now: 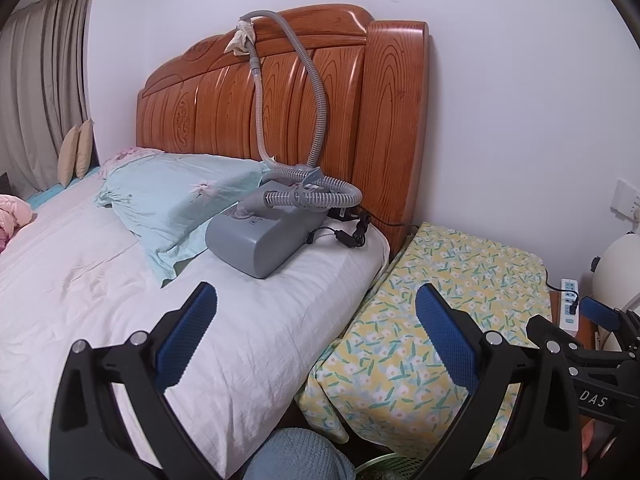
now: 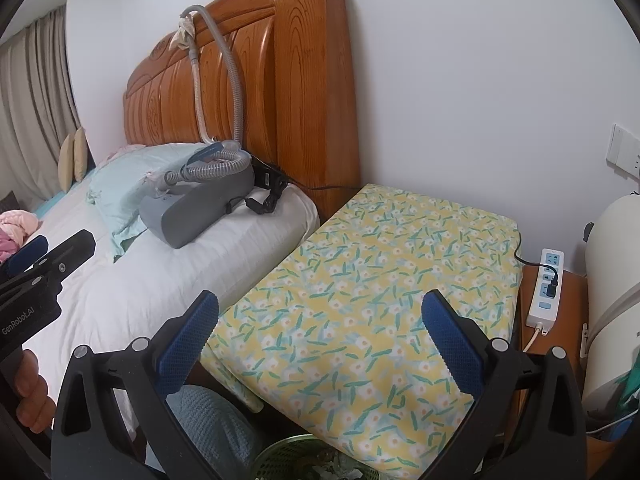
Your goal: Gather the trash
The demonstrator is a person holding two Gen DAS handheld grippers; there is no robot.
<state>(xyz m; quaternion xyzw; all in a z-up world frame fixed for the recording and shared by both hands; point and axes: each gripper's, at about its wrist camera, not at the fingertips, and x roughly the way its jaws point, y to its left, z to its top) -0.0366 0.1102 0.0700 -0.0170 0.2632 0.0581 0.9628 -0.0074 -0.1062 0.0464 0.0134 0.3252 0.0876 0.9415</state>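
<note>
My left gripper (image 1: 316,304) is open and empty, held above the near corner of the white bed (image 1: 120,300). My right gripper (image 2: 320,312) is open and empty, above the yellow floral cushion (image 2: 360,300). A green mesh bin (image 2: 296,460) with something pale inside shows at the bottom edge, below my grippers; its rim also shows in the left wrist view (image 1: 384,466). A crumpled beige tissue (image 1: 241,39) hangs on the hose at the top of the headboard; it also shows in the right wrist view (image 2: 185,32).
A grey breathing machine (image 1: 264,236) with a ribbed hose (image 1: 316,88) sits on the bed by the wooden headboard (image 1: 384,120). A light blue pillow (image 1: 176,200) lies beside it. A power strip (image 2: 546,286) lies on a wooden stand at the right. A white appliance (image 2: 612,300) stands beyond.
</note>
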